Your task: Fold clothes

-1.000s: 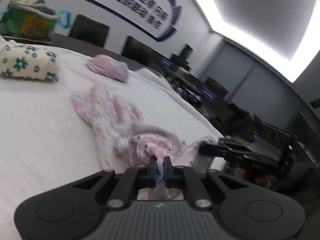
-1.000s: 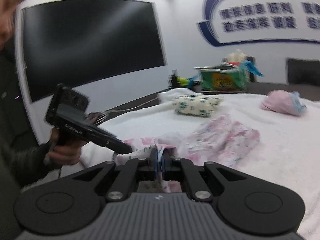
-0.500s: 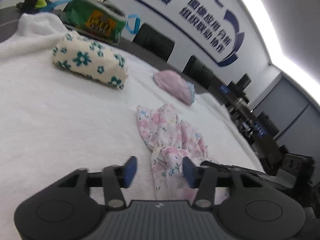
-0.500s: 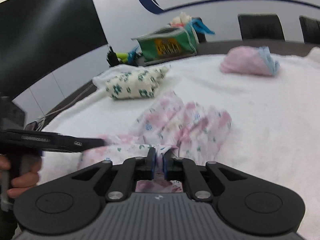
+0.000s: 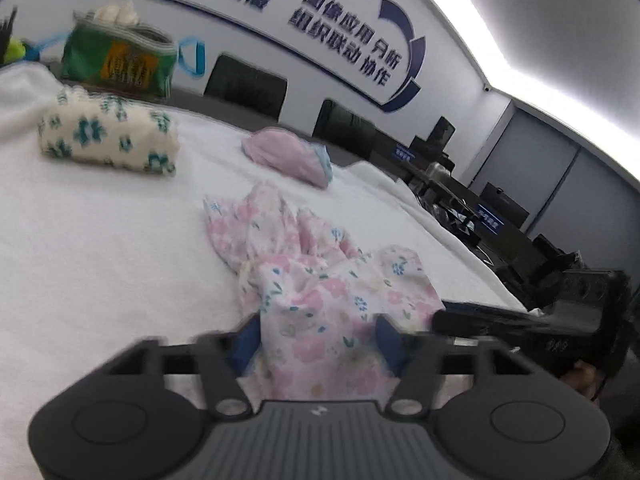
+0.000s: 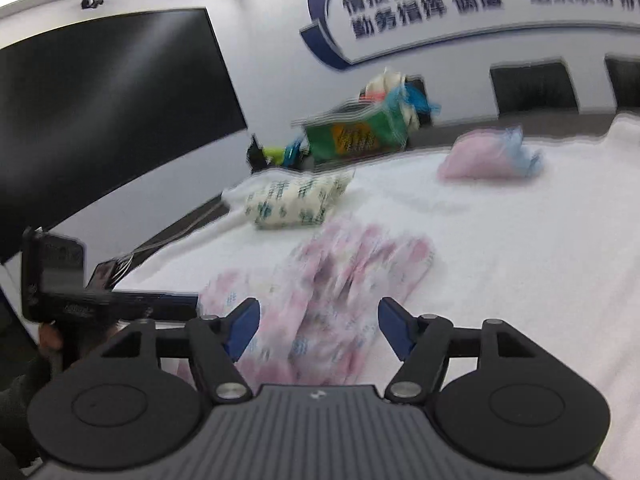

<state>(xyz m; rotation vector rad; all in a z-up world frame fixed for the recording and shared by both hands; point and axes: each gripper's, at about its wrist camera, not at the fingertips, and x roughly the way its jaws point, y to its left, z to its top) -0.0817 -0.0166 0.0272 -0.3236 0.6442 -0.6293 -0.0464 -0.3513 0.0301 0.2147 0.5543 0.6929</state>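
A pink floral garment (image 5: pixel 320 280) lies crumpled in a loose heap on a desk (image 5: pixel 100 248) covered by a white towel-like cloth, close to the desk's near edge. Both views are blurred by motion, the right one more so.

The left gripper (image 5: pixel 318 338) is spread wide, its blue-padded fingers (image 5: pixel 246 338) parted on either side of the nearest bunch of the garment. The cloth sits between the fingers without being pinched. In the right wrist view the same gripper shows as a dark bar (image 6: pixel 120 304) coming in from the left, with its tip at the garment's left side, held by a hand (image 6: pixel 48 336) at the desk's near edge.

The right gripper (image 6: pixel 318 326) is also spread wide, with the garment's (image 6: pixel 340 280) near end lying loose between its blue fingers (image 6: pixel 396 324). In the left wrist view it reaches in from the right, its tip beside the garment's right side.

Farther back on the desk, well apart from the garment, lie a cream bundle with green flower print (image 5: pixel 108 140) towards the far left, and a folded pink bundle with a blue edge (image 5: pixel 288 156) near the far edge. A green bag (image 5: pixel 120 60) stuffed with items stands behind the cream bundle. Dark chairs (image 5: pixel 244 88) line the far edge beneath a wall with blue lettering (image 5: pixel 344 40). A large dark screen (image 6: pixel 100 120) covers the wall to the left.
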